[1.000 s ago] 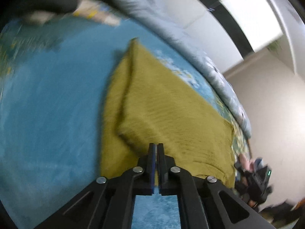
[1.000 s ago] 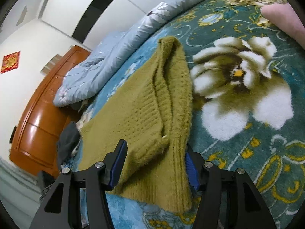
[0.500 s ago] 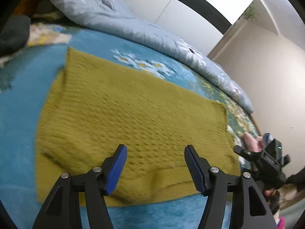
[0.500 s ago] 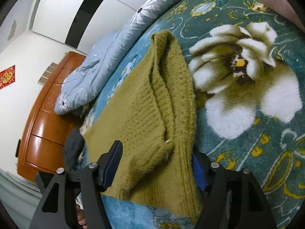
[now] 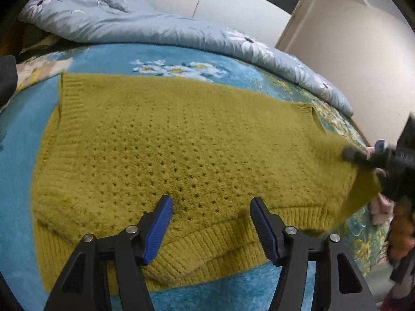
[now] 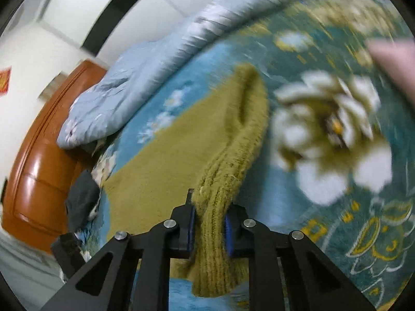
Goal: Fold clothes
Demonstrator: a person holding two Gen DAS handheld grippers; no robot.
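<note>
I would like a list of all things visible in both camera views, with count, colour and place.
sweater: one, olive green knit, spread on the blanket, one ribbed end lifted
blanket: one, blue with flowers, covering the bed
duvet: one, pale blue, bunched along the far edge
headboard: one, orange-brown wood, end of bed
dark cloth: one, grey, near the headboard
left gripper: black, blue pads, open above the sweater hem
right gripper: black, shut on the sweater's ribbed end

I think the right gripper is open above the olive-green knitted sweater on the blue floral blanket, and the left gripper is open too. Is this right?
Not quite. The right gripper is shut on the ribbed edge of the olive-green knitted sweater, as the right wrist view shows. The rest holds: the left gripper is open over the sweater, which lies on the blue floral blanket.
</note>
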